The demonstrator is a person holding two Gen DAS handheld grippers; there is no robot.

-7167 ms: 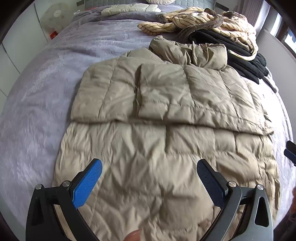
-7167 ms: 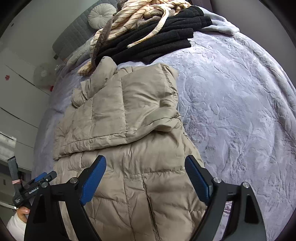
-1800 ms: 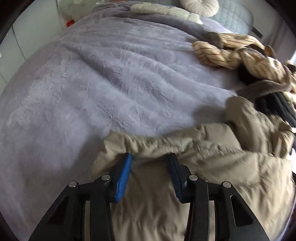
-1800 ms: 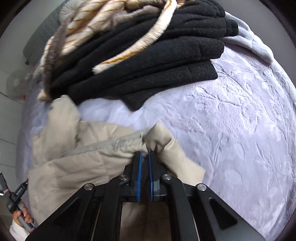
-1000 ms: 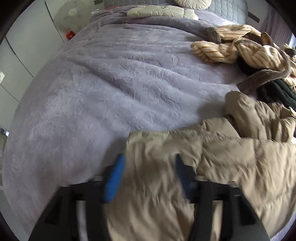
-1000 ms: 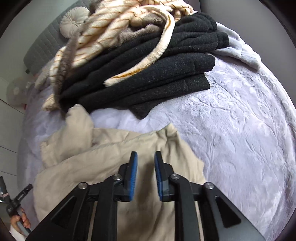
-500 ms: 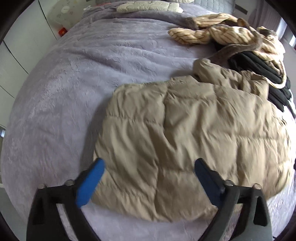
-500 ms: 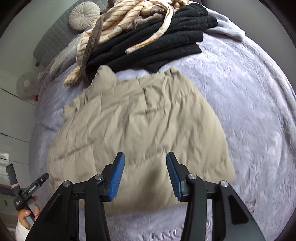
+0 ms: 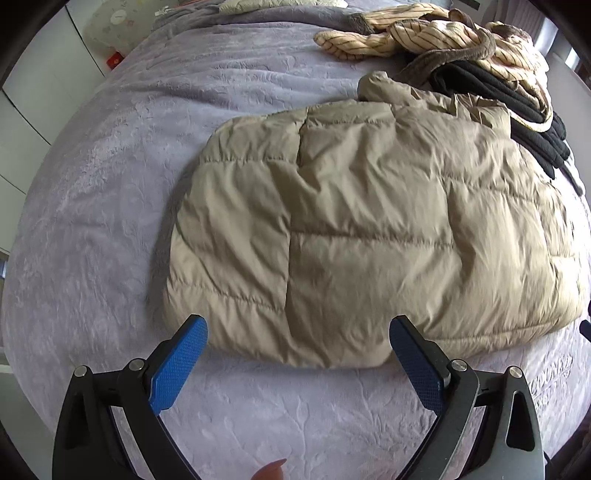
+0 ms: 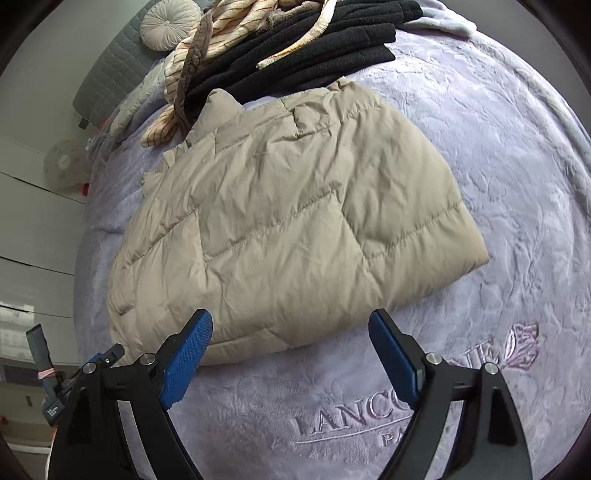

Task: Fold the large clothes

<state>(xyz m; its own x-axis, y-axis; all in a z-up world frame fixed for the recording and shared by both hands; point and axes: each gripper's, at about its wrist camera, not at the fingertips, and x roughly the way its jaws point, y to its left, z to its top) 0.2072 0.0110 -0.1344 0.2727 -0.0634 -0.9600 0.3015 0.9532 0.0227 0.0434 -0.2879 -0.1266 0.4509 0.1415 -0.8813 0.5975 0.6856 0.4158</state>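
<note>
1. Since half a second ago both claws have pulled back from the jacket (image 9: 369, 229), so bare blanket (image 9: 295, 406) now shows between their tips and its near edge
2. Left claw (image 9: 297, 332) gapes wide and holds nothing; its blue pads (image 9: 177, 365) sit just short of the jacket's near fold
3. Right claw (image 10: 290, 328) is likewise spread wide and empty, its tips at the jacket's near edge, above the blanket's stitched lettering (image 10: 391, 410)
4. Folded into a rough rectangle, the beige quilted jacket lies flat on the lilac blanket, collar (image 10: 218, 110) at its far end
5. Just beyond the jacket's far edge lies a stack of black clothes (image 10: 325, 51), touching or nearly touching the collar side
6. On top of that stack, farther from the jacket, sits a cream striped garment (image 9: 436, 37)
7. Well beyond the jacket, at the headboard (image 10: 114, 66), rests a round cushion (image 10: 170, 24)
8. Off the jacket's far left stands a white fan (image 9: 110, 26)
9. A fingertip (image 9: 269, 470) shows at the bottom edge in the left view, nearer than the jacket
</note>
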